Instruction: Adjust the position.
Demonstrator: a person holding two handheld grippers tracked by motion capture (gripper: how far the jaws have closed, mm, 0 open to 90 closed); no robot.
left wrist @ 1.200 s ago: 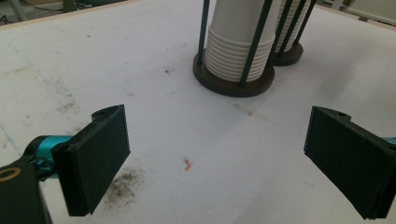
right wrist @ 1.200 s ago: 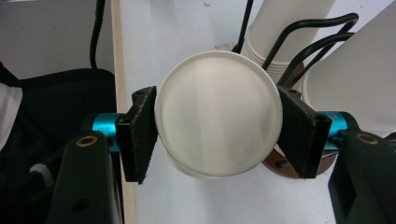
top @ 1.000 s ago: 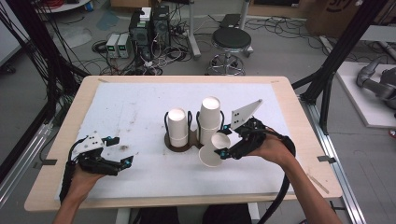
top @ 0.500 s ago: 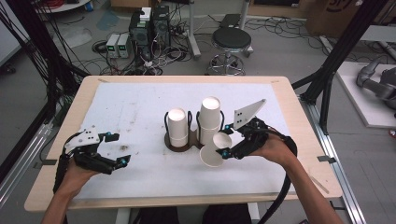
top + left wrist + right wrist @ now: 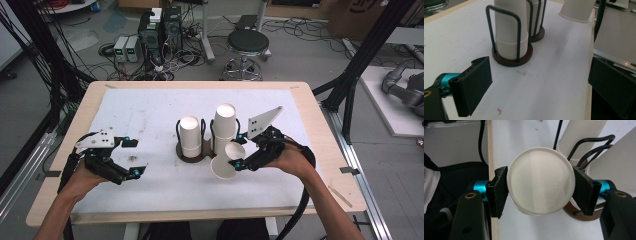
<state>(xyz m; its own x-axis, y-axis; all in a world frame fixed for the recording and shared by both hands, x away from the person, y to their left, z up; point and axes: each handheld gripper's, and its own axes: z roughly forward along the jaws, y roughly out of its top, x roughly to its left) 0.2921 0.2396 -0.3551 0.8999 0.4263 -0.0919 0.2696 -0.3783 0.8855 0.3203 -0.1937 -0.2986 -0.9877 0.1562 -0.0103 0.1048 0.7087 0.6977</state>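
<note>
A white paper cup [image 5: 226, 161] sits clamped between the jaws of the right gripper [image 5: 239, 152], tipped on its side just above the white table cover [image 5: 150, 115] and right beside the two stacks of cups in the dark wire holder [image 5: 192, 150] (from the right gripper view, its round bottom [image 5: 541, 180] faces the camera, a pad pressing each side). The left gripper [image 5: 131, 157] hovers well apart at the table's left, jaws spread wide with nothing between them.
</note>
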